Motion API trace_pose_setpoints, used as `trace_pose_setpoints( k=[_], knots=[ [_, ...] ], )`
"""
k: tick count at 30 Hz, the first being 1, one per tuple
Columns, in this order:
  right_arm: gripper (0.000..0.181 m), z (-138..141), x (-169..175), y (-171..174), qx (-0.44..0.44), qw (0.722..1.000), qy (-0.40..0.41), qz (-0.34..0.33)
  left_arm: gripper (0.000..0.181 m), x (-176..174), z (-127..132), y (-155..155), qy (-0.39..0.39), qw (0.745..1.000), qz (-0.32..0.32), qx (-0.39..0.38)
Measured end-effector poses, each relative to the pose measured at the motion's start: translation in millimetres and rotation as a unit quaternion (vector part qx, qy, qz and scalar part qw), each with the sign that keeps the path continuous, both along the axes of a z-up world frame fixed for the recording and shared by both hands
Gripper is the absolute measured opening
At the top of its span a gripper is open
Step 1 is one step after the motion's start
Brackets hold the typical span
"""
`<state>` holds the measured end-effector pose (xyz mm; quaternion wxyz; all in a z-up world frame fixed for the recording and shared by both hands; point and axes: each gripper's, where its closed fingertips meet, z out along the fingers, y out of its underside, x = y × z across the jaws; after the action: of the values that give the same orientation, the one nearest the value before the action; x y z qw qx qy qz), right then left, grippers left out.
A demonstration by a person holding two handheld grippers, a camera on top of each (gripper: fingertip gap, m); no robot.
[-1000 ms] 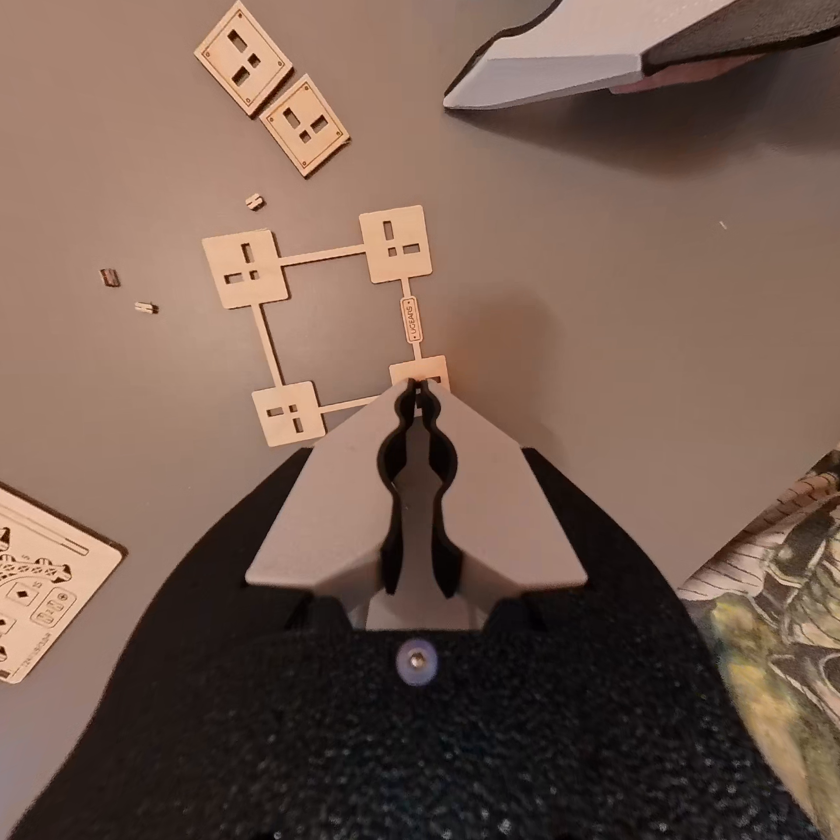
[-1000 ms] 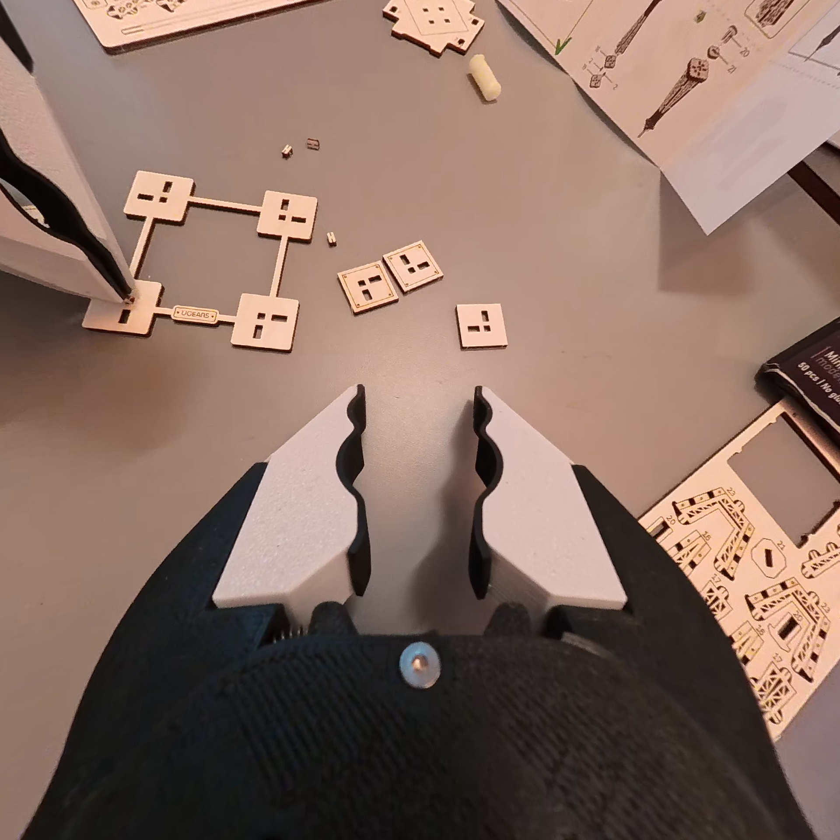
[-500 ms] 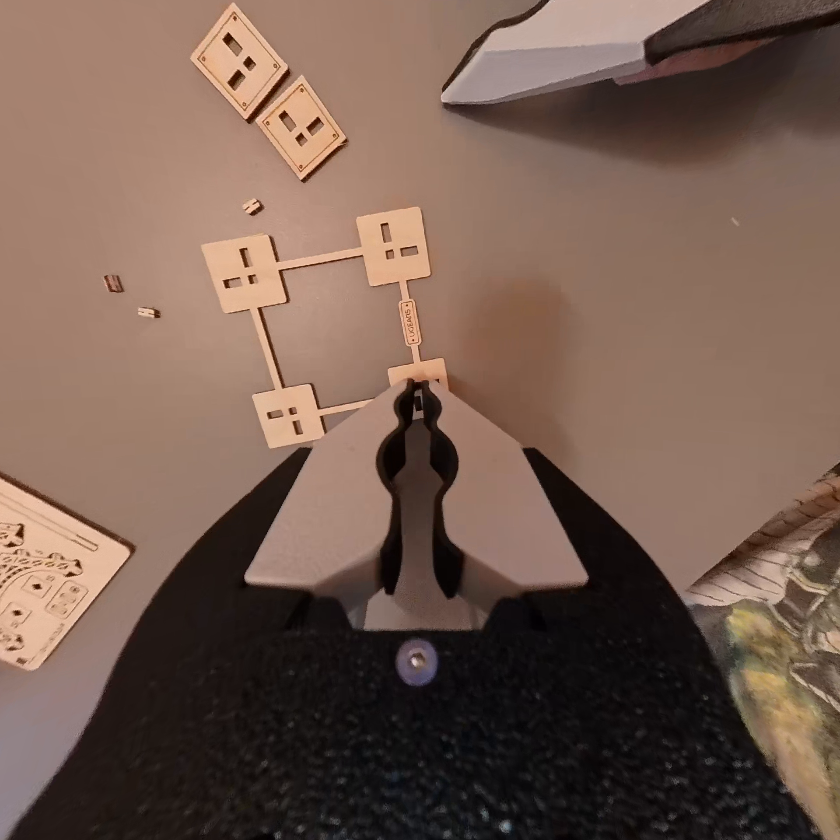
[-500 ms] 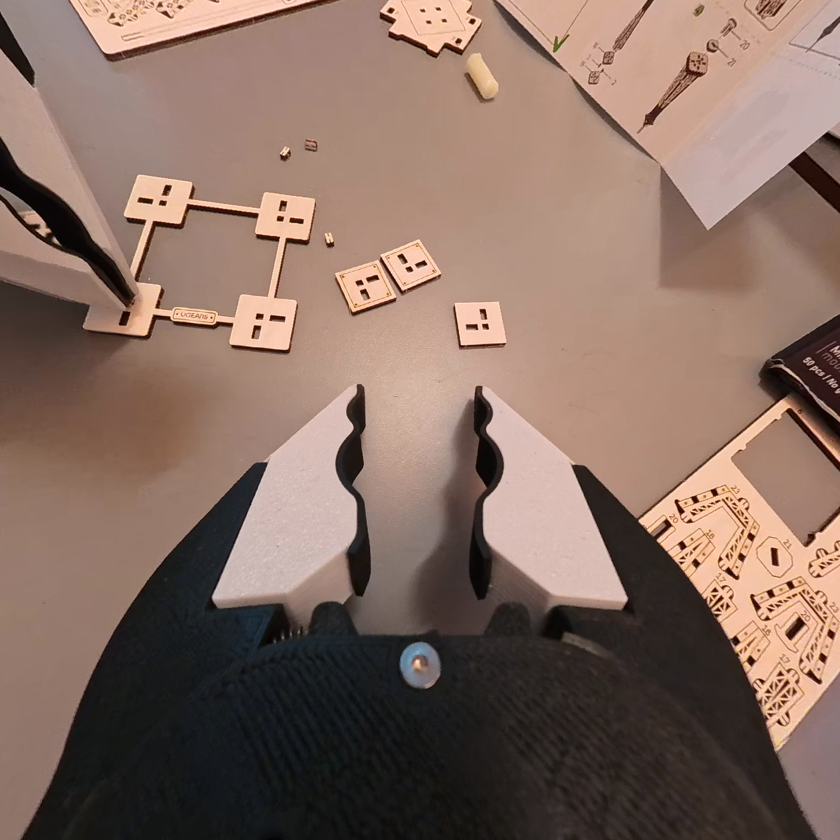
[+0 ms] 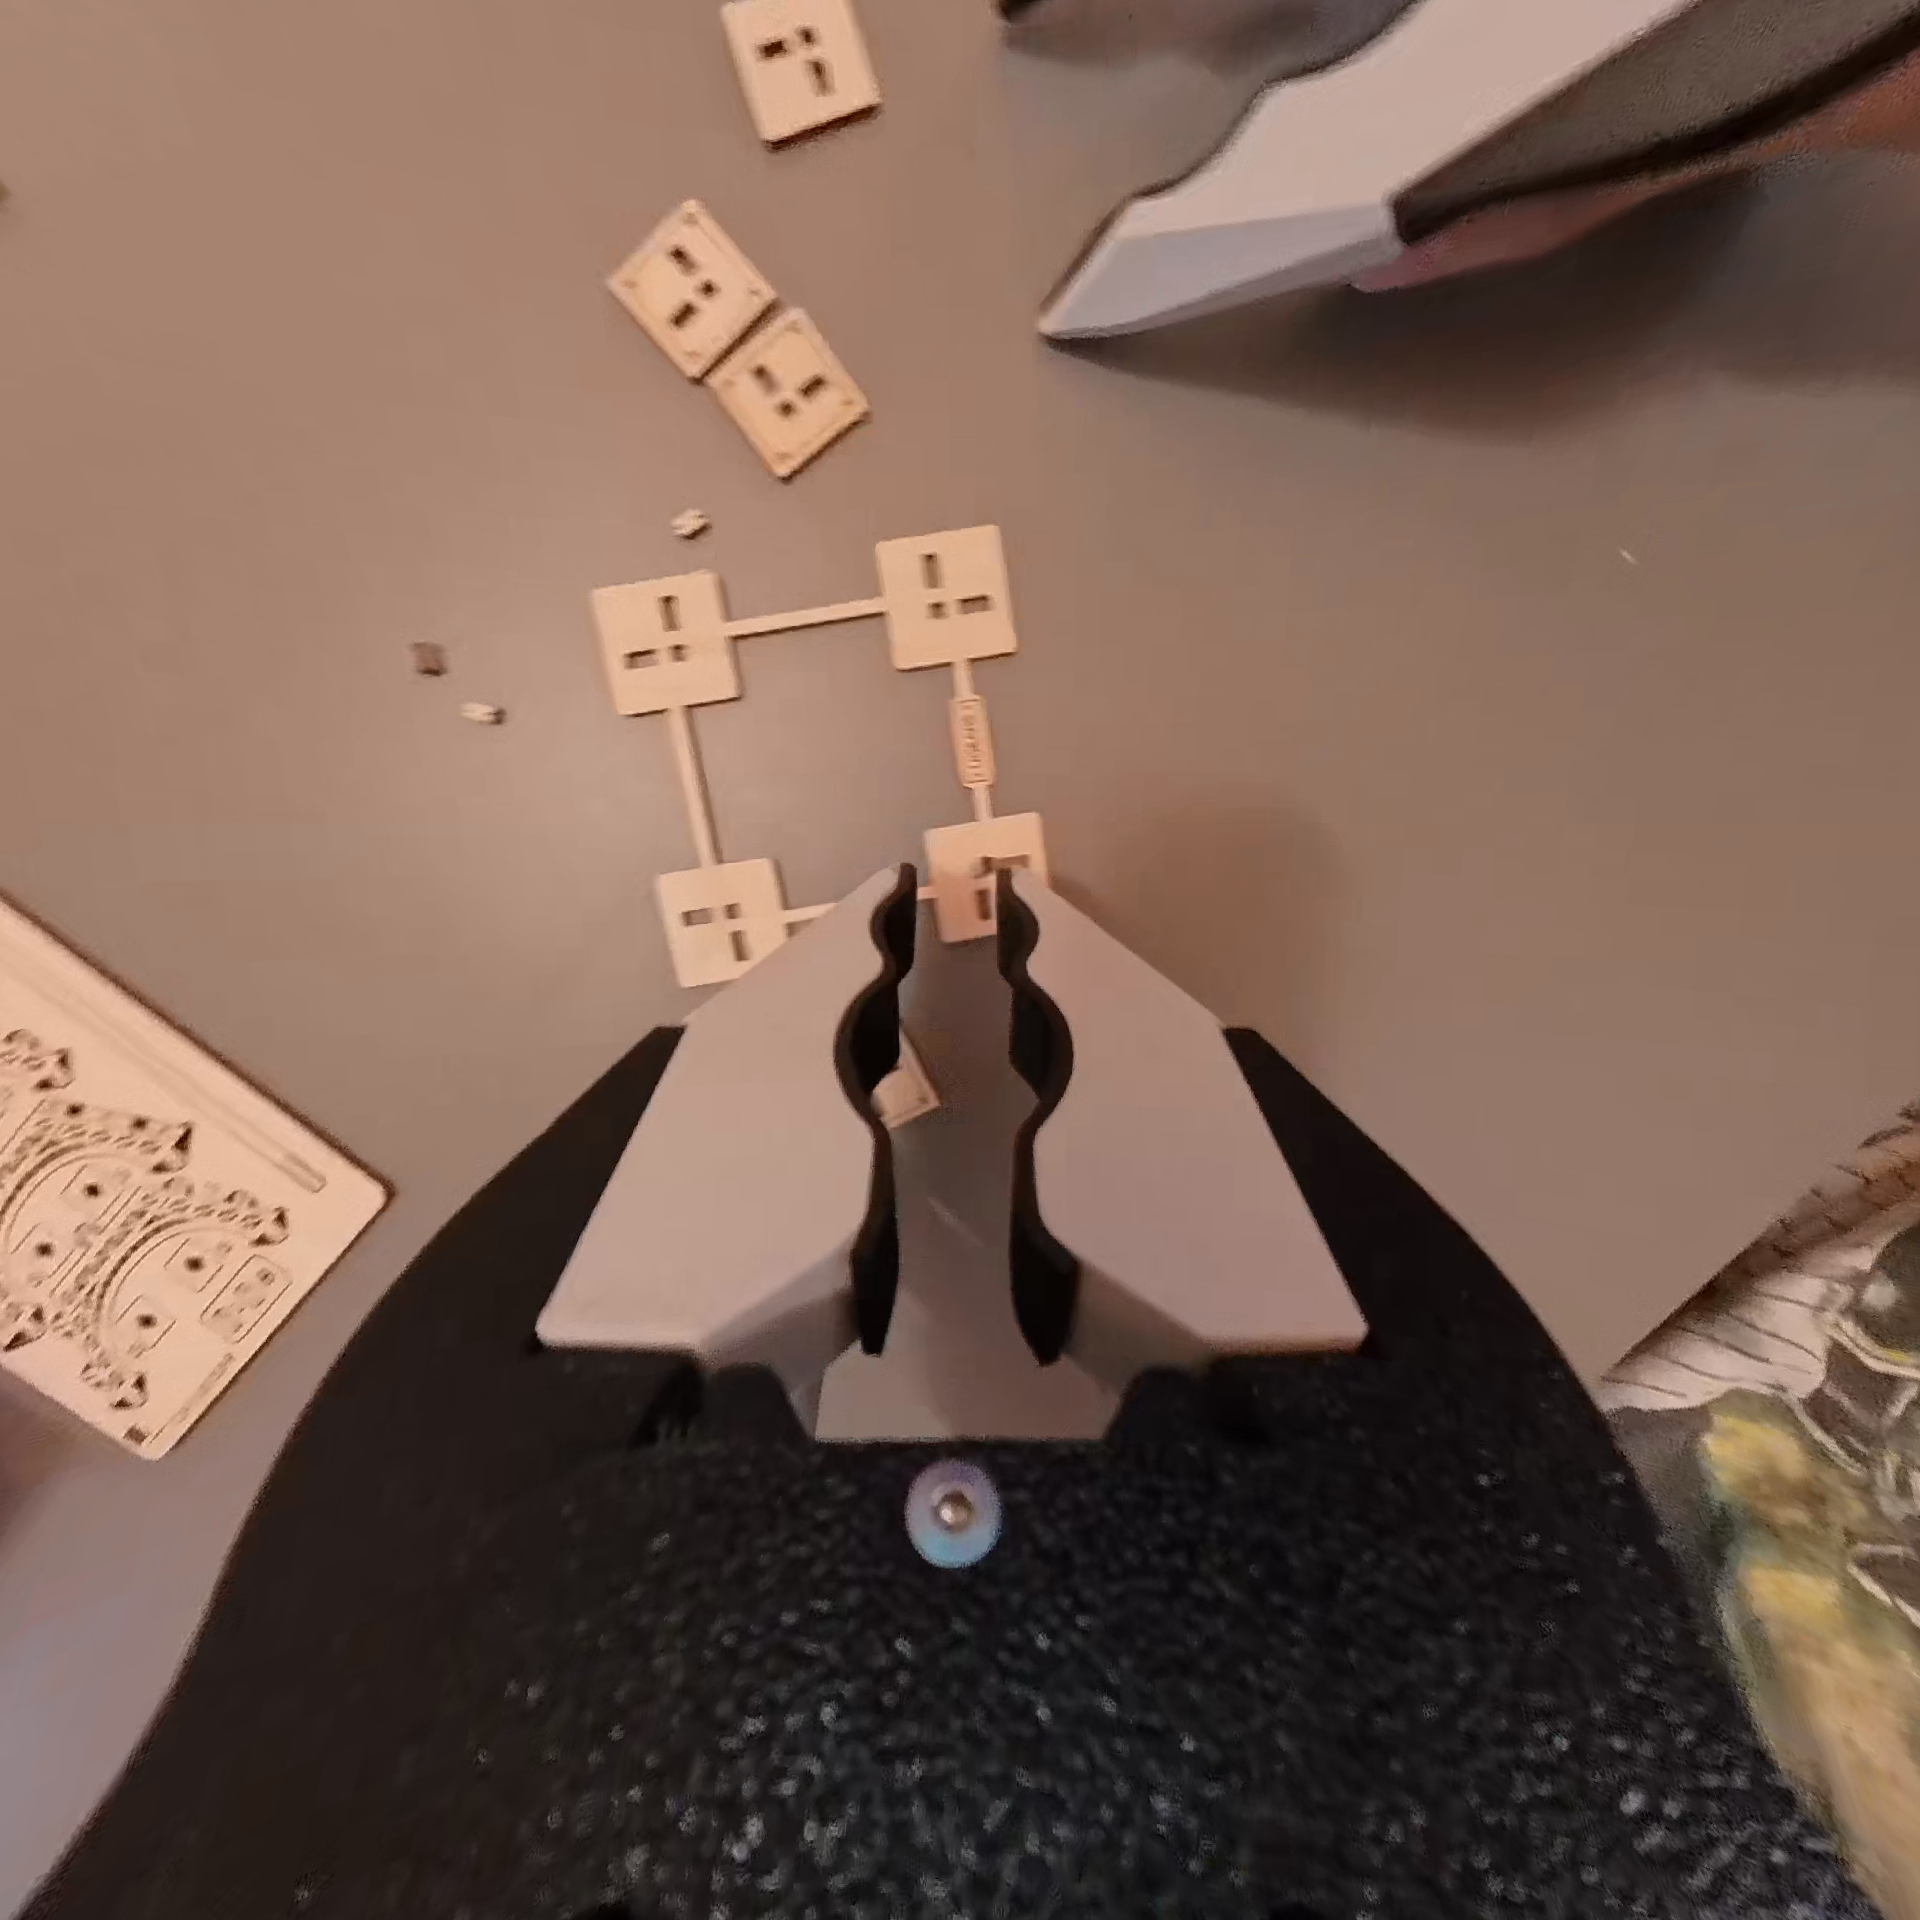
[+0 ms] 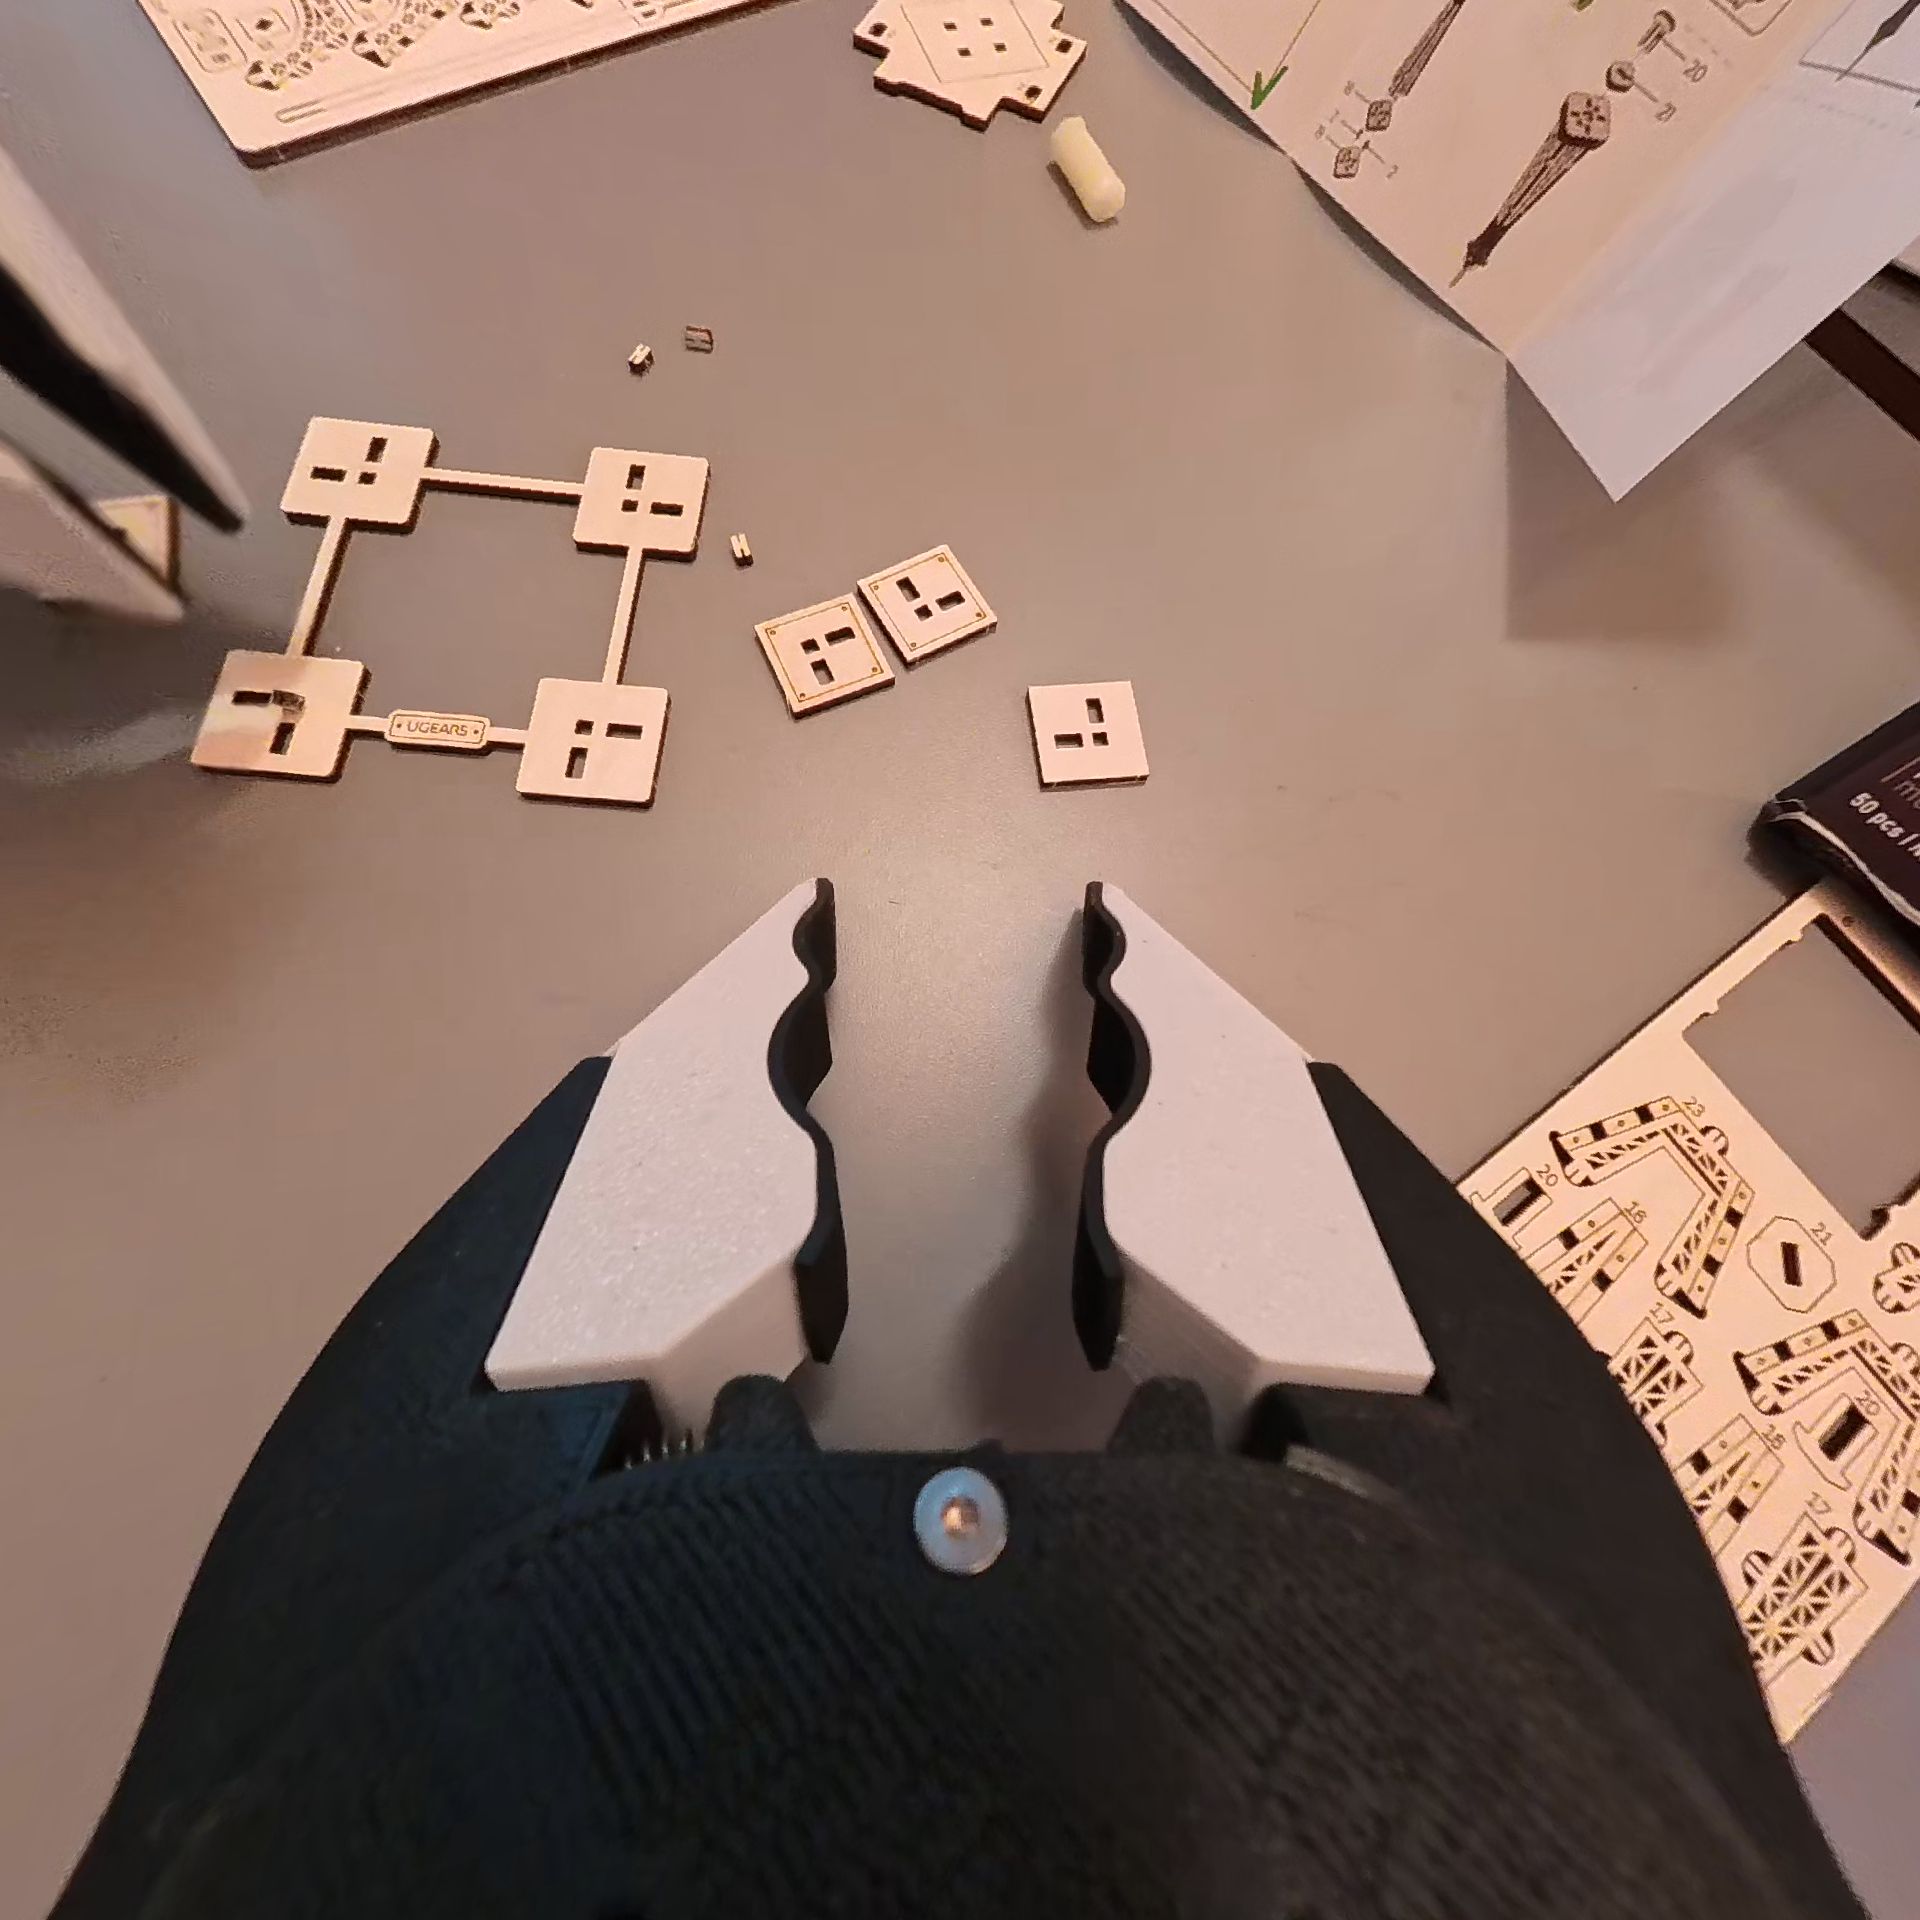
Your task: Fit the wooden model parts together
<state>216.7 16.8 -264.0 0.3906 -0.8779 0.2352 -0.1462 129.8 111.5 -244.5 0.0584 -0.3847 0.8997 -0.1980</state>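
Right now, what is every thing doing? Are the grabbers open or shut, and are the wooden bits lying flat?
left gripper: open, a small wood piece shows between its fingers.
right gripper: open, empty.
square frame: flat on the table, four corners joined.
loose tiles: three, flat, off the frame.
instruction sheet: unfolded.
white peg: on its side.

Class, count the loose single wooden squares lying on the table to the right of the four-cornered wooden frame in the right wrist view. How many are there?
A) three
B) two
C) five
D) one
A: right of the frame, two squares lie touching, and a third lies alone farther right.
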Motion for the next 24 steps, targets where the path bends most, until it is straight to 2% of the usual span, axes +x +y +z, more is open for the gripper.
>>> trace_pose_setpoints(
  k=[5,11,16,24],
  knots=[
    [0.045,0.2,-0.3,0.7,-0.001,1.000,-0.002,0.001,0.008,-0.6,-13.5,-0.6,-0.022,0.998,-0.012,0.050],
    [0.045,-0.2,-0.2,0.7,0.004,1.000,0.002,0.000,0.008,-3.7,-17.6,-7.1,-0.016,0.999,-0.023,0.045],
    [0.045,0.0,-0.5,1.1,0.003,1.000,0.001,0.001,0.001,-2.4,-19.0,-7.3,-0.018,0.998,-0.026,0.045],
    [0.045,-0.2,-0.4,1.0,0.004,1.000,0.003,0.000,0.000,-1.6,-18.5,-1.9,-0.010,1.000,-0.002,0.009]
  ],
)
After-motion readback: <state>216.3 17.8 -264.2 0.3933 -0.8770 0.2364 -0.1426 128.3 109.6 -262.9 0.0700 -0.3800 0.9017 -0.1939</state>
